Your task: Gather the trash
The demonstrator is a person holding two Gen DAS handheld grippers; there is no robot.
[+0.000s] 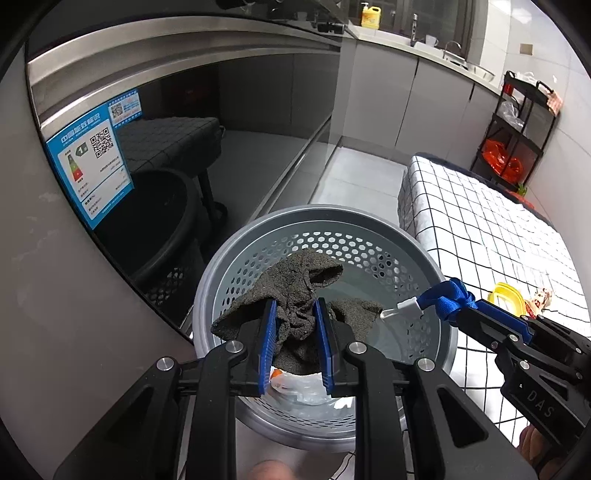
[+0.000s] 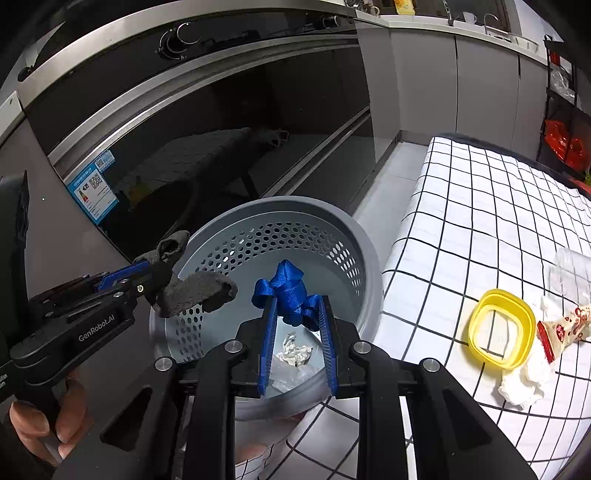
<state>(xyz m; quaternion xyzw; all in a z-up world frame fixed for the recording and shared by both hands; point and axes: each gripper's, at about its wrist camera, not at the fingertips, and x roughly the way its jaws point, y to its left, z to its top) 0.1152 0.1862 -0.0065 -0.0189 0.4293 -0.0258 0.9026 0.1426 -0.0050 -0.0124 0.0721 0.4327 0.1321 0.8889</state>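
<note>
Trash held above the bin (image 1: 258,236): left gripper (image 1: 293,317) fingers clamped on a grey rag (image 1: 295,284), right gripper (image 2: 297,314) fingers clamped on a blue strap (image 2: 286,288). Release best made well inside the rim.

you're standing in a home kitchen: a built-in oven (image 2: 207,122) with knobs (image 2: 177,40) and an energy label (image 1: 92,162) is running along the cabinets, a counter (image 1: 417,44) is carrying a sink tap (image 1: 414,27) and a yellow soap bottle (image 1: 370,16), and a black shelf rack (image 1: 517,129) is standing by the tiled wall past the checked tablecloth's (image 2: 480,221) far edge.
</note>
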